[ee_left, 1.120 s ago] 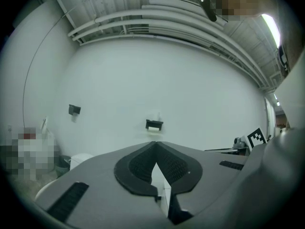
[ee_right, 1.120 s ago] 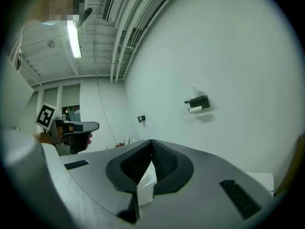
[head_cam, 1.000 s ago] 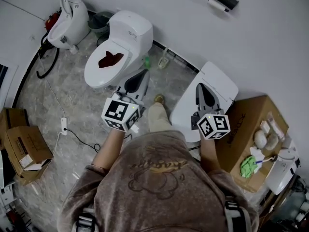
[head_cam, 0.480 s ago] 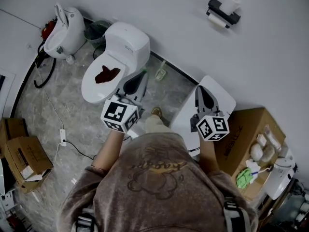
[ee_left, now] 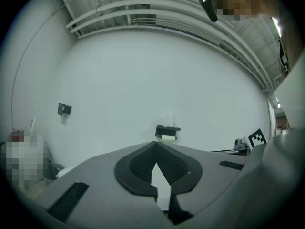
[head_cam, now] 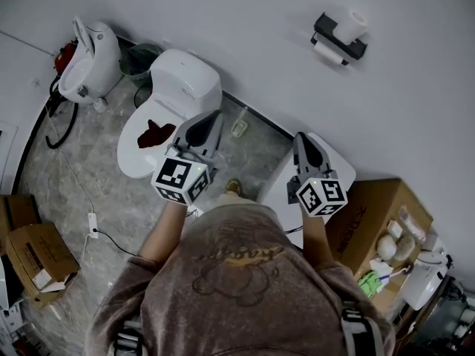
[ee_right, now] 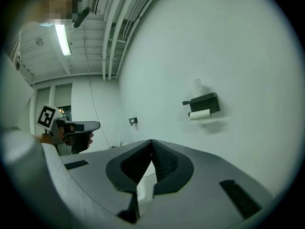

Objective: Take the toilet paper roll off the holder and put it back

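Though the head view puts the roll (head_cam: 327,53) on its wall holder (head_cam: 338,41), well apart from the left gripper (head_cam: 216,115) and right gripper (head_cam: 300,136), each gripper view shows jaws pressed together, empty; arriving that way, they could topple the spare roll (head_cam: 350,25).

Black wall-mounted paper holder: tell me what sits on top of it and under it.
On the black wall-mounted holder a white paper roll stands upright. Under its shelf hangs a second white roll, lying sideways. What carries it is covered.

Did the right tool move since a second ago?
Yes. The right tool is now nearer the black wall-mounted toilet paper holder, further up the head view.
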`<state>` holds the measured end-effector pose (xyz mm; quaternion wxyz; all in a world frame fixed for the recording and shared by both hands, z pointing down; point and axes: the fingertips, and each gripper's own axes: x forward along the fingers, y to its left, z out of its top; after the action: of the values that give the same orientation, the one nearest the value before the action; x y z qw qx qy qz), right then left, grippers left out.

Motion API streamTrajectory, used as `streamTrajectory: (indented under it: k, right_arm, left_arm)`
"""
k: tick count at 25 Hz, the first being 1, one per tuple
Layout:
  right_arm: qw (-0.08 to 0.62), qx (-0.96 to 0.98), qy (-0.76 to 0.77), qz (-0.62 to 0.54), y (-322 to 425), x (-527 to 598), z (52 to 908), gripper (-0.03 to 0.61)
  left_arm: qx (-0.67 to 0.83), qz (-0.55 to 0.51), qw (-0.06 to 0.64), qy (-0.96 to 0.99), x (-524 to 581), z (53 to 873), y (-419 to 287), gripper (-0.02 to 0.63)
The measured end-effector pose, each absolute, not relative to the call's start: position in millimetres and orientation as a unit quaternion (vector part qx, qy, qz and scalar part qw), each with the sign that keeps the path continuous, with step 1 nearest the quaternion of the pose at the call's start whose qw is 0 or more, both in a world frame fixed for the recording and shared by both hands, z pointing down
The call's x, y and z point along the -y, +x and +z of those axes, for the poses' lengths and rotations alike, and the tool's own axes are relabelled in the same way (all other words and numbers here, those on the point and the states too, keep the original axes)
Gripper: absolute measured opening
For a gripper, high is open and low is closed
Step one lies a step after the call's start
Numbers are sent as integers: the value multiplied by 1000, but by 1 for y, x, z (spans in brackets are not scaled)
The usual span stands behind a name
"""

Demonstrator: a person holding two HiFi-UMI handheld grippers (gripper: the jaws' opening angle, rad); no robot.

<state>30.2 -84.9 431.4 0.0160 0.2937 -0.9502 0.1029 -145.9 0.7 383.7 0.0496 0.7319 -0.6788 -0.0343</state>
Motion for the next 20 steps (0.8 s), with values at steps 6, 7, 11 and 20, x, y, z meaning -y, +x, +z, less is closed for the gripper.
streamTrajectory:
  k: [6,7,11,20]
  right_arm:
    - [16,950,298,98,15,124,428,-3]
    - [17,949,299,97,14,130,427,-3]
    - [17,948,302,95,11,150,427,-3]
    - [16,942,319,105,10,174,425,-3]
  left_arm:
    - [677,-40,44,734,41,378,-165,9]
    - [677,-41,44,734,47,378,-167,9]
    - [675,-41,44,735,69,378,-174,9]
    - [652,-34,50,756,104,374,-172,9]
